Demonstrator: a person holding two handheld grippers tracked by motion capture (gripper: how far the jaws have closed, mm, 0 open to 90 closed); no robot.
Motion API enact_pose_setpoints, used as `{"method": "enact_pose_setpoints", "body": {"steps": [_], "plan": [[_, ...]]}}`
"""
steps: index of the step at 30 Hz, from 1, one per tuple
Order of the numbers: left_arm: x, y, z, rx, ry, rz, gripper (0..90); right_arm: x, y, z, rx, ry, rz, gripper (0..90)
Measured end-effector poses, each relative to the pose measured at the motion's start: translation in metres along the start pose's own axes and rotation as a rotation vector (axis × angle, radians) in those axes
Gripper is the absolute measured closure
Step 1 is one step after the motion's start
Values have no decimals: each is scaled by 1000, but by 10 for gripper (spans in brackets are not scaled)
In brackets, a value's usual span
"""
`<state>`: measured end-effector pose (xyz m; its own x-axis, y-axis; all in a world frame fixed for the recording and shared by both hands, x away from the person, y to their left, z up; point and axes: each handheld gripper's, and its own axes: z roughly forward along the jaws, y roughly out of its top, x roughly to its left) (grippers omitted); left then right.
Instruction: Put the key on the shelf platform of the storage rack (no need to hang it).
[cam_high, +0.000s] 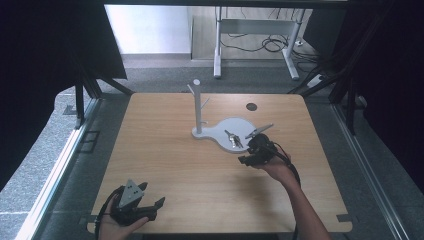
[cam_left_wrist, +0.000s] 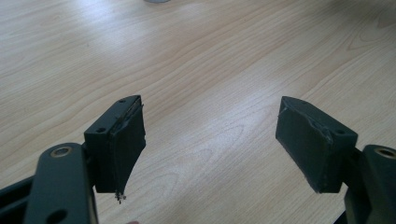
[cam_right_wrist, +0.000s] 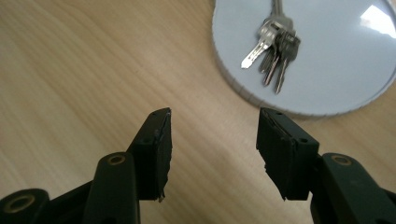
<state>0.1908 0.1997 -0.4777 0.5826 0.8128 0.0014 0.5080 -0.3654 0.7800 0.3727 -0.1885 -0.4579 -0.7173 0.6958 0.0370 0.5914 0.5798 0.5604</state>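
A bunch of keys (cam_high: 234, 140) (cam_right_wrist: 274, 44) lies flat on the round white base (cam_high: 235, 125) (cam_right_wrist: 336, 70) of a small stand, whose white post (cam_high: 197, 107) with side pegs rises at the base's left end. My right gripper (cam_high: 248, 150) (cam_right_wrist: 212, 144) hovers low over the wood just short of the base's near edge. Its jaws stand open with nothing between them, and the keys lie ahead of it. At the table's near left corner my left gripper (cam_high: 152, 195) (cam_left_wrist: 210, 140) is open wide over bare wood.
The light wooden table (cam_high: 165, 150) has a small dark round spot (cam_high: 251, 106) at the back right. Black frame legs and dark curtains flank both sides. A desk frame with cables stands on the floor beyond the far edge.
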Motion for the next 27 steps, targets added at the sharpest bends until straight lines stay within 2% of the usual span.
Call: {"method": "enact_pose_setpoints", "body": {"steps": [7,11,16,20,23,27], "plan": [[0,0,0,2,4,-2,244,13,-43,-10,-49,43,29,455],[-1,0,1,5,3,4,243,19,-67,-17,-81,43,33,455],[-4,0,4,11,0,9,243,23,-92,-17,-66,32,36,455],[-6,0,6,18,-4,15,243,20,-101,-15,-58,25,41,456],[-6,1,6,16,-6,16,243,17,-101,-18,-86,15,59,457],[-6,2,4,9,-5,17,243,18,-101,-21,-107,-7,49,441]]}}
